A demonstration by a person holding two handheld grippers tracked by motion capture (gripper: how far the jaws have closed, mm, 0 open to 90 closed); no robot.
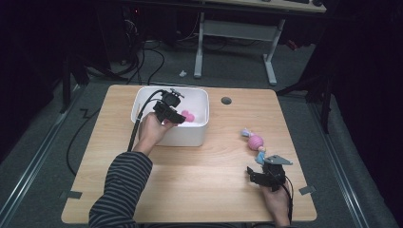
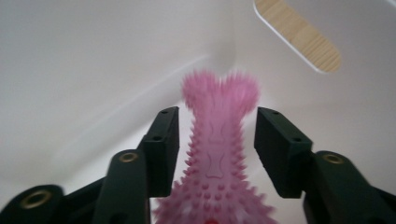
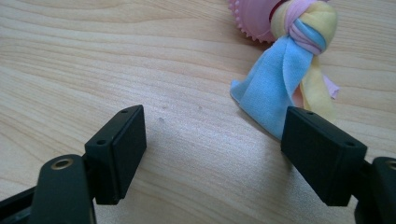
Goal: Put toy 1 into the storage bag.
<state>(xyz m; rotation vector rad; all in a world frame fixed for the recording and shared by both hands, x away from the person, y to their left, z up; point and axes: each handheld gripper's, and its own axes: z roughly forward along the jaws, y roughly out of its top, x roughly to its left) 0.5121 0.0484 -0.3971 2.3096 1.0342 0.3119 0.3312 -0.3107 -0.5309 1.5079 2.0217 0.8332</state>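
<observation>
A pink spiky bone-shaped toy (image 2: 219, 93) lies inside the white bin (image 2: 93, 56). My left gripper (image 2: 217, 135) reaches into the bin with a jaw on each side of the toy's shaft, a small gap showing at both pads. From above, the left gripper (image 1: 177, 118) sits over the bin (image 1: 190, 137) beside the pink toy (image 1: 188, 116). A second toy, a pink ball with knotted pastel cloth strips (image 1: 256, 141), rests on the table at right. My right gripper (image 1: 253, 175) stands open just short of its blue cloth tail (image 3: 275, 88), nothing between the jaws.
The wooden table (image 1: 204, 190) has a round cable hole (image 1: 226, 100) behind the bin. A handle slot (image 2: 303, 39) cuts through the bin's wall. Beyond the table stands another desk's white frame (image 1: 237, 33), with cables on the floor.
</observation>
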